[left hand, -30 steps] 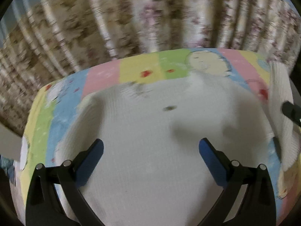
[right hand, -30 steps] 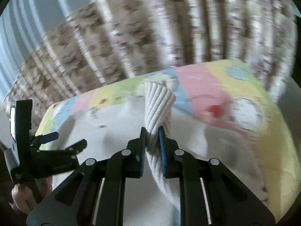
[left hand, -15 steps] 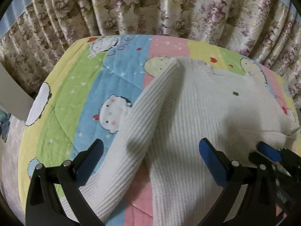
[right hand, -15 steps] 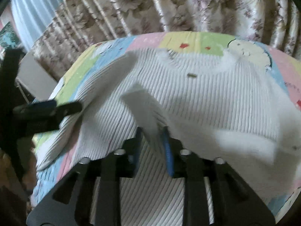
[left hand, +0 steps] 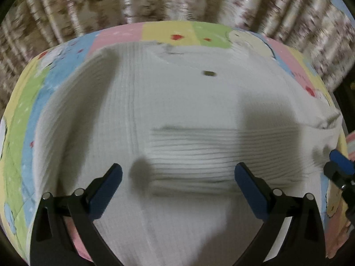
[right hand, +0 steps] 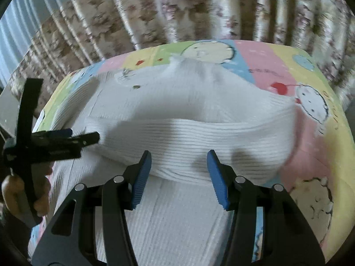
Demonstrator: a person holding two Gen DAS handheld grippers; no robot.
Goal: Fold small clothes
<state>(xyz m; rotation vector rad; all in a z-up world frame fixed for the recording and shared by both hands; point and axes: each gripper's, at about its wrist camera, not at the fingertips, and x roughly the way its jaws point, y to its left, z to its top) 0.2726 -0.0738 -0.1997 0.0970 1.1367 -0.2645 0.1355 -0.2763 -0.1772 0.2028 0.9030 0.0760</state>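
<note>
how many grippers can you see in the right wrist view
2. The right gripper fills the bottom centre over the white sweater, jaws opening, nothing pinched. The left gripper comes in from the left edge, hand-held.

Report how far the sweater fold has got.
Done: the right sleeve lies folded across the white sweater. In hand: nothing; the right hand-held gripper is opening above that sleeve, and the left hand-held gripper is open. Left: the left sleeve lies spread out, the body unfolded.
</note>
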